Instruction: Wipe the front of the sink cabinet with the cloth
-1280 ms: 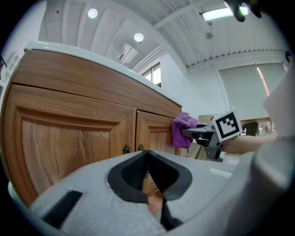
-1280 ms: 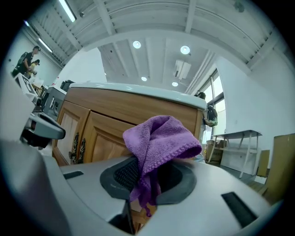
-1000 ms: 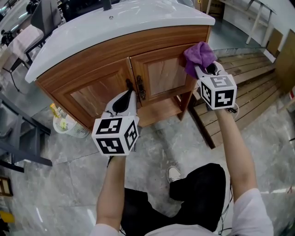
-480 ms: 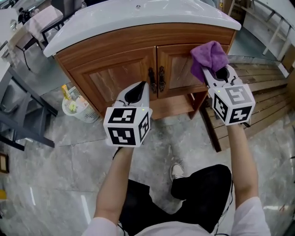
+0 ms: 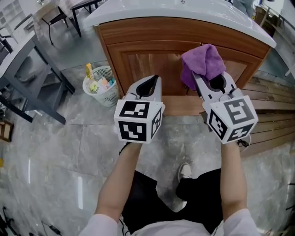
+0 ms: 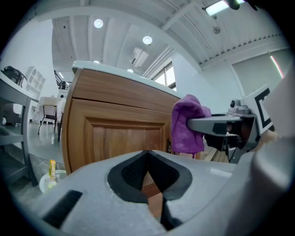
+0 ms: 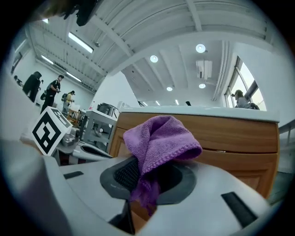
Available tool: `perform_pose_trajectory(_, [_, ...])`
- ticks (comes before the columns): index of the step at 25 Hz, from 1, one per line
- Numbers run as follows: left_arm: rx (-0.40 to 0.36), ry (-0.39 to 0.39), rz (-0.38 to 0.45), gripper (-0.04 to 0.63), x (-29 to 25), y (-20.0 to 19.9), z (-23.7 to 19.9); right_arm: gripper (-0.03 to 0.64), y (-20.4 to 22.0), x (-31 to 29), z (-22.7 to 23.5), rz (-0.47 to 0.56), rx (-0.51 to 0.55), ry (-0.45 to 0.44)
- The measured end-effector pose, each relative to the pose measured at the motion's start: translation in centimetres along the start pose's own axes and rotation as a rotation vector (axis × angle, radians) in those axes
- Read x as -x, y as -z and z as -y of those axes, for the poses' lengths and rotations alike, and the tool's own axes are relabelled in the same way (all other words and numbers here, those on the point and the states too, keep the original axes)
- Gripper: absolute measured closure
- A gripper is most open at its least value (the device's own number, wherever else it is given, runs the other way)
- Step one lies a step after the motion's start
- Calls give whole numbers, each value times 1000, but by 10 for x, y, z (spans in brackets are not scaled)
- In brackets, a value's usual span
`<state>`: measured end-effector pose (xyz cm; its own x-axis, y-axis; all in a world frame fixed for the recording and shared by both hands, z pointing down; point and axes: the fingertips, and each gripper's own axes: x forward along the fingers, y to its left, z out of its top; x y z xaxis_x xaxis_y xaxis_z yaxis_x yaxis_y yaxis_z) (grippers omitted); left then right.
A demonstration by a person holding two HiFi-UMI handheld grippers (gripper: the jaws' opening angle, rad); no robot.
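The wooden sink cabinet point(image 5: 138, 60) with a white sink top point(image 5: 138, 11) stands in front of me. My right gripper point(image 5: 198, 77) is shut on a bunched purple cloth point(image 5: 203, 62), held up at the cabinet front near where the two doors meet; whether it touches the wood I cannot tell. In the right gripper view the cloth point(image 7: 161, 138) drapes over the jaws of the right gripper point(image 7: 145, 186). My left gripper point(image 5: 154, 80) is shut and holds nothing, low before the left door point(image 6: 115, 133). The left gripper view shows its jaws closed point(image 6: 147, 154) and the cloth point(image 6: 186, 124) to the right.
A white mesh waste basket point(image 5: 102, 85) with bottles stands on the floor left of the cabinet. Grey table legs point(image 5: 46, 78) are further left. A wooden slatted platform point(image 5: 272, 124) lies at the right. The person's legs and a shoe point(image 5: 184, 173) are below.
The right gripper has carried the cloth leftward, from the right door's upper right corner to near the middle of the cabinet. The left gripper and the view shifted left along the cabinet too.
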<state>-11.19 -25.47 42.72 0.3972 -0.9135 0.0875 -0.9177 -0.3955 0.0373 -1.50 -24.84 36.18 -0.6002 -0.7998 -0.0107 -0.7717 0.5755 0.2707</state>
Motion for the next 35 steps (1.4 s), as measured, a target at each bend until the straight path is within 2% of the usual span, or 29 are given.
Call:
perform_pose_trajectory(7, [-14, -135, -11, 591, 44, 9, -65, 543, 4, -53, -94, 39, -34, -165])
perform_pose_trajectory(17, [1, -280, -29, 591, 95, 25, -121, 543, 9, -107, -185, 51, -17, -326])
perform_pose_trajectory(26, [-13, -279, -52, 591, 98, 33, -118, 543, 40, -137, -199, -7, -2, -328])
perform_pose_trajectory(35, [-17, -226, -47, 591, 73, 31, -101, 545, 53, -128, -170, -55, 24, -263])
